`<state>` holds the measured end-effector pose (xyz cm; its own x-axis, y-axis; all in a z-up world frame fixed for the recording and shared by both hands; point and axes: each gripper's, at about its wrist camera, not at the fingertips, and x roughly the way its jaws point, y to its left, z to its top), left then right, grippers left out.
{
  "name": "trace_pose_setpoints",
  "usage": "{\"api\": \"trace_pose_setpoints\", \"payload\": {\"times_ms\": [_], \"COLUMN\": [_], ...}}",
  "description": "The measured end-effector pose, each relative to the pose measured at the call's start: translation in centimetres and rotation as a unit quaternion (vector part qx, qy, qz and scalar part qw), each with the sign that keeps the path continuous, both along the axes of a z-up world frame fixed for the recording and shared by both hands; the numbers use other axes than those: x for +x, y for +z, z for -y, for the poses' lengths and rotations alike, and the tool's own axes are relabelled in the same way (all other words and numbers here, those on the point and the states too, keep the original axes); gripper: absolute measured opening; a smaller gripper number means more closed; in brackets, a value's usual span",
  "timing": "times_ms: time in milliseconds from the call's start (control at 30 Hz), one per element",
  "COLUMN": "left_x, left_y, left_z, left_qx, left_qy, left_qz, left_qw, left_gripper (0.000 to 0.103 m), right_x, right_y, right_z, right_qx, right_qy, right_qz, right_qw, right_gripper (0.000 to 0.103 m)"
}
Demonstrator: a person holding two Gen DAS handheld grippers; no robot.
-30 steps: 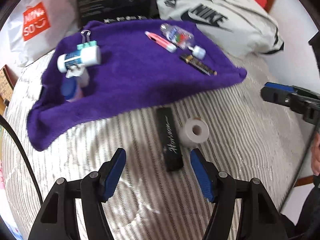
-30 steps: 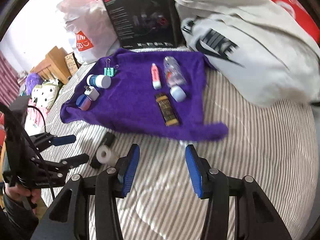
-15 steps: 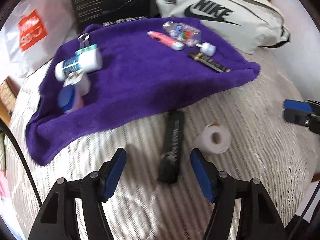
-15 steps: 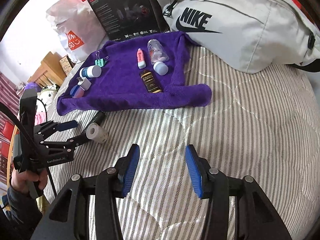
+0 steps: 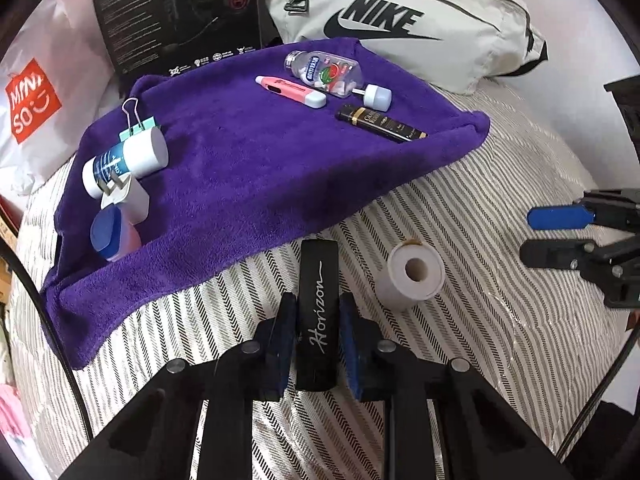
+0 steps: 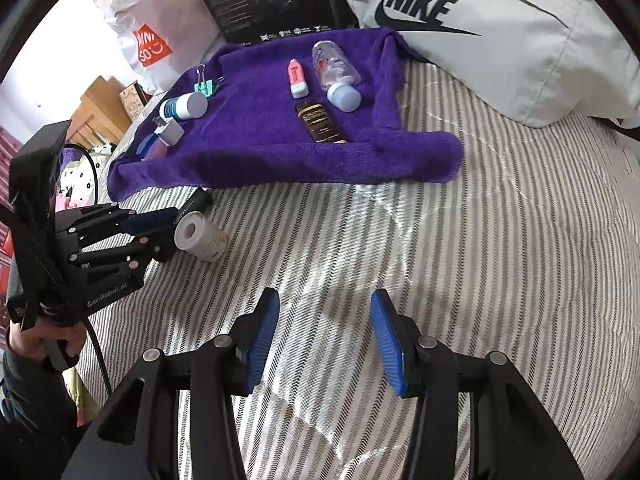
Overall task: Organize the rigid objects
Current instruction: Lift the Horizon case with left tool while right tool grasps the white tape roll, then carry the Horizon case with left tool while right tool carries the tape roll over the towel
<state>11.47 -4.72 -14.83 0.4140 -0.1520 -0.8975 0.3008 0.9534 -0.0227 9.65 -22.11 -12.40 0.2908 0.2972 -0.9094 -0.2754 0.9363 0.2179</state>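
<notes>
My left gripper (image 5: 318, 312) is shut on a black bar marked "Horizon" (image 5: 319, 288) that lies on the striped bed just in front of the purple towel (image 5: 248, 168). A white tape roll (image 5: 416, 272) lies right of it. The towel holds a binder clip (image 5: 138, 122), a white-capped bottle (image 5: 124, 162), a white plug (image 5: 126, 200), a blue-capped item (image 5: 110, 234), a pink tube (image 5: 290, 90), a clear bottle (image 5: 332, 76) and a dark gold-lettered tube (image 5: 380, 124). My right gripper (image 6: 322, 340) is open and empty over the bed. In its view the left gripper (image 6: 160, 224) is at left by the roll (image 6: 198, 236).
A grey Nike bag (image 5: 404, 28) lies behind the towel at right. A black box (image 5: 176, 12) and a white Miniso bag (image 5: 32, 104) stand behind it at left. Striped bedding (image 6: 480, 260) spreads to the right. Wooden furniture (image 6: 100, 108) is beyond the bed's left edge.
My left gripper moved forward over the black bar and closed on it. The right gripper shifted closer to the towel and stayed open.
</notes>
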Motion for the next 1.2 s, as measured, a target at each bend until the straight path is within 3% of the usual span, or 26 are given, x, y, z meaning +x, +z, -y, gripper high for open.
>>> {"api": "trace_pose_setpoints", "payload": {"times_ms": [133, 233, 333, 533, 700, 800, 900, 1200], "left_x": [0.0, -0.2, -0.8, -2.2, -2.9, -3.1, -3.1, -3.0], "left_y": [-0.1, 0.0, 0.1, 0.2, 0.2, 0.1, 0.1, 0.0], "left_z": [0.5, -0.1, -1.7, -6.2, -7.7, -7.8, -7.9, -7.5], "left_qx": [0.017, 0.009, 0.042, 0.018, -0.001, 0.000, -0.001, 0.000], "left_qy": [-0.011, -0.010, 0.013, 0.056, 0.064, 0.063, 0.063, 0.071], "left_qz": [0.007, 0.001, -0.002, -0.013, -0.016, -0.013, -0.014, -0.011], "left_qw": [0.9998, 0.9999, 0.9990, 0.9982, 0.9979, 0.9979, 0.9979, 0.9974], "left_gripper": [0.022, 0.021, 0.021, 0.021, 0.021, 0.021, 0.021, 0.021], "right_x": [0.1, 0.1, -0.1, 0.0, 0.5, 1.1, 1.7, 1.2], "right_y": [0.1, 0.3, 0.4, -0.4, -1.2, -1.7, -1.7, -0.1], "right_z": [-1.3, -2.5, -4.0, -8.1, -10.5, -10.9, -10.8, -7.7], "right_qx": [0.000, 0.007, 0.019, 0.023, -0.013, -0.017, -0.014, -0.019], "right_qy": [0.017, 0.033, 0.055, 0.094, 0.106, 0.100, 0.090, 0.069], "right_qz": [0.003, 0.008, 0.014, 0.024, 0.053, 0.056, 0.060, 0.047], "right_qw": [1.000, 0.999, 0.998, 0.995, 0.993, 0.993, 0.994, 0.996], "right_gripper": [0.047, 0.047, 0.047, 0.047, 0.047, 0.046, 0.029, 0.029]}}
